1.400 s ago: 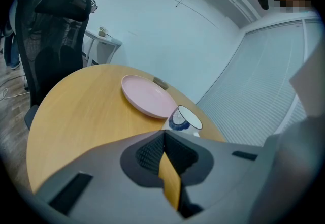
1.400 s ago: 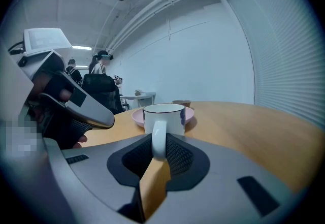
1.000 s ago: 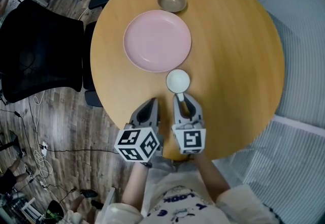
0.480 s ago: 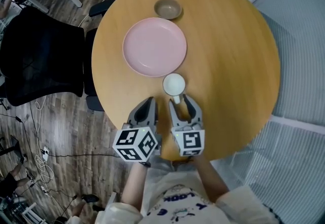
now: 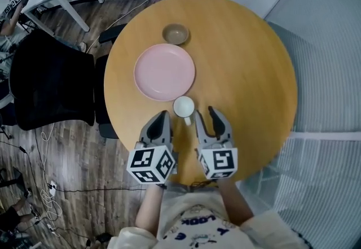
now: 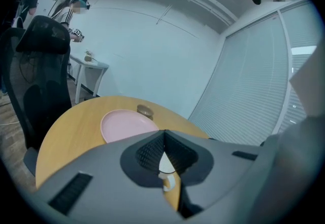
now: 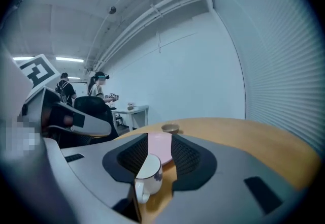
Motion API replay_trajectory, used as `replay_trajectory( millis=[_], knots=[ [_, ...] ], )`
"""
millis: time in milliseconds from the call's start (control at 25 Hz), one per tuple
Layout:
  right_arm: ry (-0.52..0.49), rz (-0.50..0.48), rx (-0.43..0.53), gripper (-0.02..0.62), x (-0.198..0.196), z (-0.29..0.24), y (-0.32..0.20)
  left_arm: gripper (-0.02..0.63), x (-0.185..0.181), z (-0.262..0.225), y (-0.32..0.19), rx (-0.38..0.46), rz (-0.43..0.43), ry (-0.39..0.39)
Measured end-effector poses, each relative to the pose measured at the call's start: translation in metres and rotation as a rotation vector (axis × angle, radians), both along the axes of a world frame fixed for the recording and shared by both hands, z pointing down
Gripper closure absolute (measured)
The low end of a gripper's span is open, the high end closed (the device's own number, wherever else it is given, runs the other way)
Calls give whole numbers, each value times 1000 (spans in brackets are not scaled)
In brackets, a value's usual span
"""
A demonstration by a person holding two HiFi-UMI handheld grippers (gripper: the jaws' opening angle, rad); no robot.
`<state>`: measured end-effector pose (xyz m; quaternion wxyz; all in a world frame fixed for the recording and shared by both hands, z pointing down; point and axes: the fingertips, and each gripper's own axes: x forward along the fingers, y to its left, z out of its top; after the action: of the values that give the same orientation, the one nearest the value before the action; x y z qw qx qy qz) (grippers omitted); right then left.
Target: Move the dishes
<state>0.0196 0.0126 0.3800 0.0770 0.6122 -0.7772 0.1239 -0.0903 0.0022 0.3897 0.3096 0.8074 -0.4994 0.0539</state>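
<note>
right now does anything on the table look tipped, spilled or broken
Nothing stands out: the round pink plate, small brown bowl and white handled mug sit upright on the round wooden table, no spill or damage visible.

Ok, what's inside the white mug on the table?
Seen from above in the head view, the white mug looks empty: only its plain white inside shows. In the right gripper view it is seen from the side, so its own wall covers the bottom.
</note>
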Motion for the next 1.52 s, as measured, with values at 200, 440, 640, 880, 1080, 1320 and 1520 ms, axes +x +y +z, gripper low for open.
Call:
replay_trajectory(
  millis=[200, 440, 640, 880, 1080, 1320, 1520],
  knots=[
    [30, 58, 96, 556, 16, -43, -9, 603, 7, -31, -6, 74, 21, -7],
    [60, 94, 150, 568, 27, -70, -8, 603, 8, -71, -11, 172, 24, -30],
    [64, 102, 161, 571, 28, -86, -5, 603, 7, -94, -10, 240, 14, -72],
    [89, 101, 195, 572, 27, -104, -5, 603, -2, -107, -6, 295, -10, -133],
    [80, 101, 210, 574, 29, -114, -5, 603, -3, -113, -3, 314, -20, -143],
    [66, 105, 199, 578, 29, -115, -3, 603, -5, -121, -2, 342, -24, -165],
    [77, 101, 204, 580, 23, -117, -3, 603, -9, -124, -1, 350, -28, -172]
  ],
)
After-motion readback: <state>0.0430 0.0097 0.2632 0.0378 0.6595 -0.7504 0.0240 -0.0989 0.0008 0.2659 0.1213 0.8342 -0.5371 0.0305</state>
